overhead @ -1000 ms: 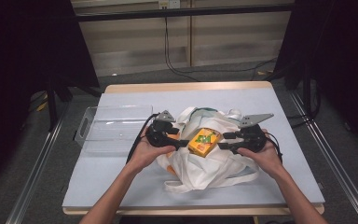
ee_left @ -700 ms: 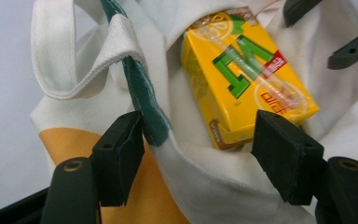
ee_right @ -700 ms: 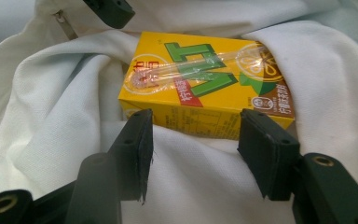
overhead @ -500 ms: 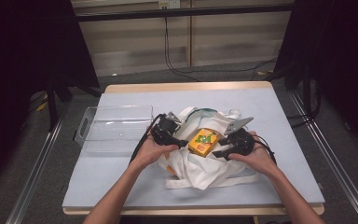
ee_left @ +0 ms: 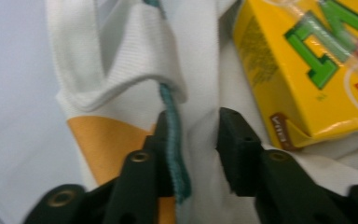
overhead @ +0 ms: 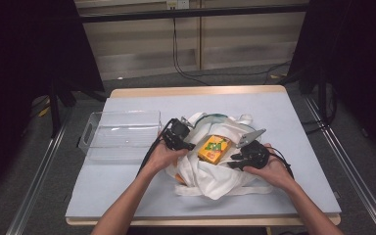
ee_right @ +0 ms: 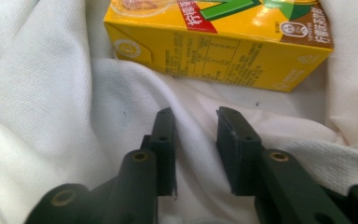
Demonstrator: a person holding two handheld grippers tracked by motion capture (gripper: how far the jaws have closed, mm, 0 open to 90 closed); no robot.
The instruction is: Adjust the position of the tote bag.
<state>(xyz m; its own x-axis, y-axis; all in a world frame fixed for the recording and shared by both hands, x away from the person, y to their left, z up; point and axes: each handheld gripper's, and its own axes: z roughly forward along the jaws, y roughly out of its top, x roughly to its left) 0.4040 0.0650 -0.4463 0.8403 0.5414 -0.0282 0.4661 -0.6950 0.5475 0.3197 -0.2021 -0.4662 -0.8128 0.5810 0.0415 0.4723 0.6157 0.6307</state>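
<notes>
Both grippers have just been closing on cloth. Left gripper (ee_left: 193, 154): jaws narrowed around a fold of the white tote bag (overhead: 210, 171) with its teal-piped edge (ee_left: 172, 140) between them; whether the pads already press the fabric cannot be told. Right gripper (ee_right: 193, 149): jaws likewise narrowed over a ridge of bag cloth, a gap visible between them, contact not confirmed. The bag lies at lower centre of the high view on the blue-grey table mat (overhead: 127, 196), mouth spread, with a yellow drink carton (overhead: 214, 149) resting at its opening between the two grippers. Judged step: seizing the bag mouth on either side. To do it well, each pair of jaws should take the hem itself, a single layer, clear of the carton's corners, and pull evenly so the carton does not tip out. Clearances: an empty clear plastic bin (overhead: 120, 134) sits just left of the bag; open mat lies above and to the right, well inside the table edge.
</notes>
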